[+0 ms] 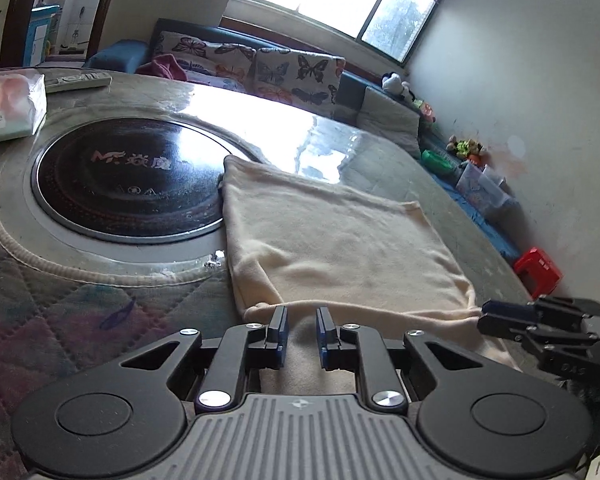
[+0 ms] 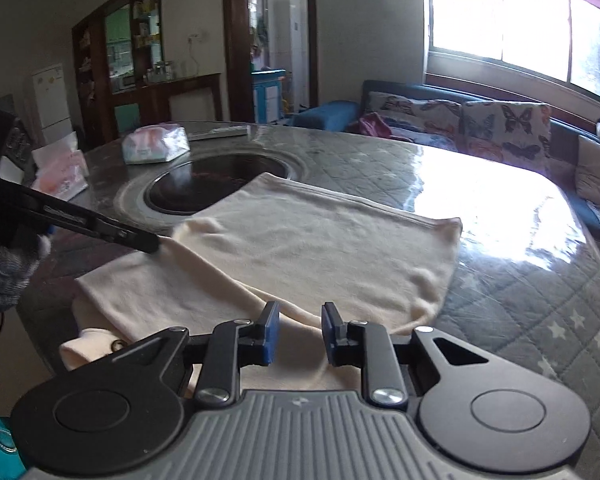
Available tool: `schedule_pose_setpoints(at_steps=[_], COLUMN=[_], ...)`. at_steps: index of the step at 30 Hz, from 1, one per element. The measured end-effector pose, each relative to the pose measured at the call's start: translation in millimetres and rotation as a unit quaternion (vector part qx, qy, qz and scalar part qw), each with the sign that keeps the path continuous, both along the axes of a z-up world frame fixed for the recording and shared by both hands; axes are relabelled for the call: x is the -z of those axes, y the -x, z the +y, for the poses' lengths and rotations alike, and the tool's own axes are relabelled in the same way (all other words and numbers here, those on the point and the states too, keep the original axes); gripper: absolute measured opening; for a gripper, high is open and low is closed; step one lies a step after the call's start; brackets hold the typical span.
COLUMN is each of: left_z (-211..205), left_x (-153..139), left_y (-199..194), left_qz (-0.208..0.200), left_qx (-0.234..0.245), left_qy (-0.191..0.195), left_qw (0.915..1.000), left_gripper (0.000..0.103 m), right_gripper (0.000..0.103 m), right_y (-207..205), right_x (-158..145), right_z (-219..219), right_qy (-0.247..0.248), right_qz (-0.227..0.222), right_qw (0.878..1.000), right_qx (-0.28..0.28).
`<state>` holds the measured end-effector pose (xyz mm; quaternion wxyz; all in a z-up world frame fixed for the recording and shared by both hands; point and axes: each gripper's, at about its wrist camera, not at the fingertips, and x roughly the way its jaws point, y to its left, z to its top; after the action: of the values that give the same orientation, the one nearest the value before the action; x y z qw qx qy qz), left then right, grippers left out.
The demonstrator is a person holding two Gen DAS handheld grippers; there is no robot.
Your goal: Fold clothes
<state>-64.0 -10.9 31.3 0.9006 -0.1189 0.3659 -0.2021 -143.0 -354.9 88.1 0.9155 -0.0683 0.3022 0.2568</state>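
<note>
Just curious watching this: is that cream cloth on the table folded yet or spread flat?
Partly folded: the cream cloth has one layer doubled over another, its fold edge near both grippers.

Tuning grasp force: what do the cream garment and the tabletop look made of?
Cream garment: soft matte knit, probably cotton or fleece; it drapes and wrinkles, with a ribbed hem. Tabletop: glossy hard sheet, glass or clear plastic, over quilted fabric; it mirrors the window.

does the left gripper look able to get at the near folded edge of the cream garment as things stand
Probably yes. The left gripper is open, with the near edge of the cream garment lying right at its fingertips and nothing between them. The right gripper is off to the side.
</note>
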Motion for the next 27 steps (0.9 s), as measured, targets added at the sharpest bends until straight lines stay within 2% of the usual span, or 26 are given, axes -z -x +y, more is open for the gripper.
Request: schedule_pose_setpoints(at_steps=[3, 6, 8, 13, 16, 20, 27], left_z=[-4.4, -8.8, -12.2, -24.5, -34.1, -45.6, -53.8], left_x=[-1.6, -3.2, -4.4, -8.6, -10.2, -6.2, 0.5], left_y=[4.0, 8.0, 11.2, 24.6, 37.6, 49.6, 53.6], left_qz=[-0.010, -0.019, -0.026, -0.048, -0.066, -0.074, -0.073], left_qx=[0.007, 0.014, 0.017, 0.041, 0.068, 0.092, 0.100], left_qy=[-0.021, -0.043, -0.058, -0.094, -0.119, -0.149, -0.173], left_qw=[0.9997, 0.9988, 0.9979, 0.9935, 0.9884, 0.9818, 0.9771], left_gripper=[0.021, 0.030, 0.038, 0.049, 0.051, 0.056, 0.069], right_gripper=[0.021, 0.021, 0.022, 0.022, 0.022, 0.022, 0.024], right_y=[0.8, 3.9, 9.2, 24.7, 31.3, 35.4, 34.2], right_x=[7.9, 15.7, 14.3, 8.2, 12.1, 8.1, 11.7], right_z=[7.4, 7.3, 4.1, -0.6, -0.8, -2.3, -2.1], right_qy=[0.016, 0.031, 0.031, 0.029, 0.045, 0.042, 0.031], right_qz=[0.008, 0.021, 0.022, 0.026, 0.029, 0.020, 0.021], right_qw=[1.000, 0.999, 0.999, 0.998, 0.997, 0.997, 0.998], right_qx=[-0.025, -0.031, -0.032, -0.049, -0.060, -0.060, -0.057])
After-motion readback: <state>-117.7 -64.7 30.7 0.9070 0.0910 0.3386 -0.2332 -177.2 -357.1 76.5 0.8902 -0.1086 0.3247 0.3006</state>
